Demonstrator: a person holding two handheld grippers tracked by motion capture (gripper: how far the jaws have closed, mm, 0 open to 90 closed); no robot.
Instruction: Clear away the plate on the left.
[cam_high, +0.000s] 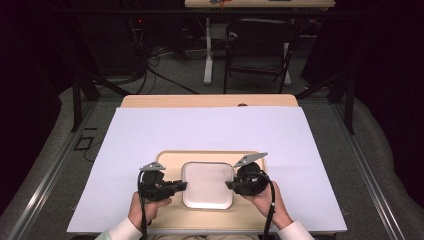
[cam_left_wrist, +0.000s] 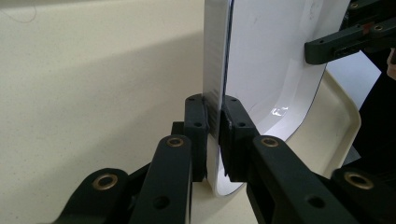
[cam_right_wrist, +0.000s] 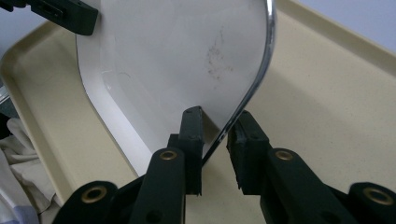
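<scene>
We look down on a desk (cam_high: 150, 130) covered with a white sheet. On the near part of it lies a beige tray (cam_high: 172, 160), and over the middle of that tray sits a white square plate (cam_high: 208, 184) with rounded corners.

A person's two hands come in from the near edge, each holding a black gripper. The left gripper (cam_high: 181, 186) meets the plate's left edge, and the right gripper (cam_high: 231, 185) meets its right edge, so the plate sits between the two.

In the left gripper view, we see the fingers (cam_left_wrist: 195, 122) closed tight on the plate's rim (cam_left_wrist: 215, 93), one finger on each side of it, with the tray's beige surface behind.

In the right gripper view, the fingers (cam_right_wrist: 192, 128) stand on either side of the plate's opposite rim (cam_right_wrist: 254, 81). The inner finger lies against the plate's upper face; a narrow gap shows beside the outer finger. The fingers are drawn in about as far as they go around that rim.
</scene>
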